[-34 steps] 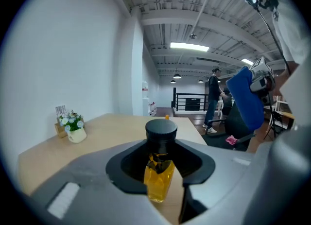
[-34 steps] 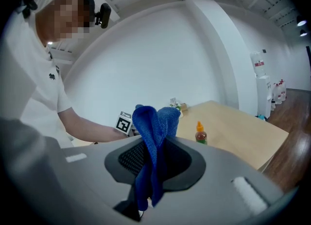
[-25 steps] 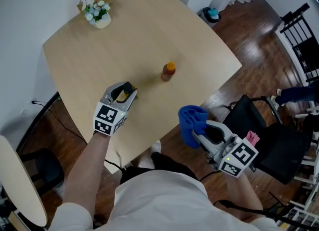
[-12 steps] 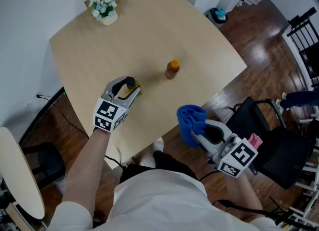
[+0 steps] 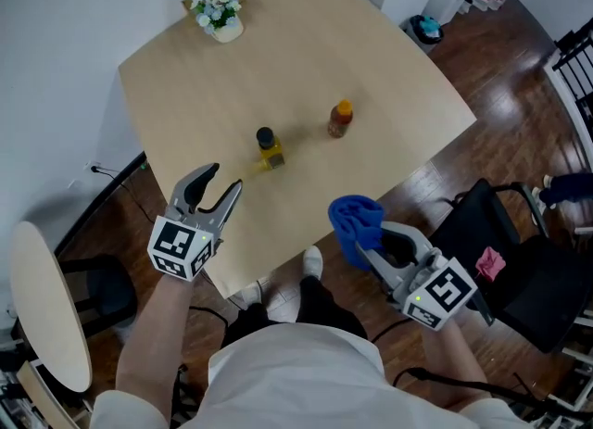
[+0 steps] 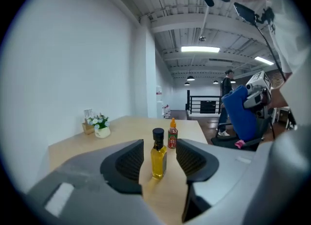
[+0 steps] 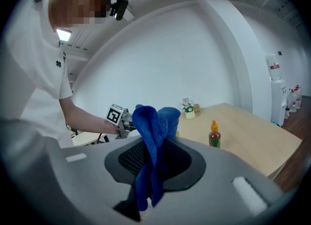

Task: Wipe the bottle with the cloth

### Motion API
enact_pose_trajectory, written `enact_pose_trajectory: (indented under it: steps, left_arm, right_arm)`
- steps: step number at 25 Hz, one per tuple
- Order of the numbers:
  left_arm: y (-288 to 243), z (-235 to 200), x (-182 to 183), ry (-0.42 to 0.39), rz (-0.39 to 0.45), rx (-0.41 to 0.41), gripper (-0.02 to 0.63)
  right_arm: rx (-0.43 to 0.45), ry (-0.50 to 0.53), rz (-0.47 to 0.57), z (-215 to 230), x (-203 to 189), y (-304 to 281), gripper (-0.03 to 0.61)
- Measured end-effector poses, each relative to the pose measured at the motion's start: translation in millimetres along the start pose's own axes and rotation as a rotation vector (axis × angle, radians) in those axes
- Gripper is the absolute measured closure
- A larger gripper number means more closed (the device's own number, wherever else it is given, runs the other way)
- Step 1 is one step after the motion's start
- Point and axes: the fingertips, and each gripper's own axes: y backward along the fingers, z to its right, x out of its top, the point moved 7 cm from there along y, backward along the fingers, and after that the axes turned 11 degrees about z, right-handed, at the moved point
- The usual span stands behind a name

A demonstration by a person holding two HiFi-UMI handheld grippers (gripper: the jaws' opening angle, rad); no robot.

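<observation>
- Near the middle of the surface (image 5: 185, 94), is that the oil bottle (image 5: 270, 148) standing all on its own? Black cap, yellow stuff inside?
- Yep, upright, nothing touching it. The left hand-held gripper (image 5: 224, 182) sits just short of it on the person's side, jaws spread wide. In the left gripper view the bottle lines up right with the gap between the two pads, but it's out past the tips, not clamped.
- And the orange-capped one?
- Sauce bottle (image 5: 340, 119), also upright, a bit further back and to the right of the oil bottle, clearly apart from it.
- So where's the cloth?
- The blue cloth (image 5: 356, 223) is pinched in the right hand-held gripper (image 5: 366, 253), jaws closed on it. It's all bunched up, poking out over the tips, with a tail hanging down between the jaws. That gripper hangs off the near edge of the surface, over the wood floor (image 5: 500, 94), well apart from both bottles.
- Anything else up there?
- A small pot of flowers (image 5: 222, 18) at the far corner. There's also a black chair (image 5: 468, 214) off to the right on the floor, with something pink (image 5: 489, 263) on it.
</observation>
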Motion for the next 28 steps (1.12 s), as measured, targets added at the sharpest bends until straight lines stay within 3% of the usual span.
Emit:
enact_pose_trajectory:
  steps: [8,14,19,28]
  left_arm:
    - [126.8,43.5,18.6,0.05,0.086,-0.101,0.407]
    - [252.5,64.6,5.7,0.06,0.121,-0.208,0.41]
    - [344.8,74.0,-6.6,0.074,0.118,-0.245,0.414]
    - [395.0,114.2,-10.3,0.094,0.128,-0.245,0.416]
  right_arm:
    - [-0.076,0.073,0.064,-88.3,-2.5,6.3,0.488]
    - [-0.205,0.071,0.129,-206.0,-27.0,23.4,0.488]
    - [-0.27,0.074,0.139,-300.5,-41.7,44.2,0.488]
    - [-0.264,0.13,0.153,-361.1,-34.6,87.7,0.488]
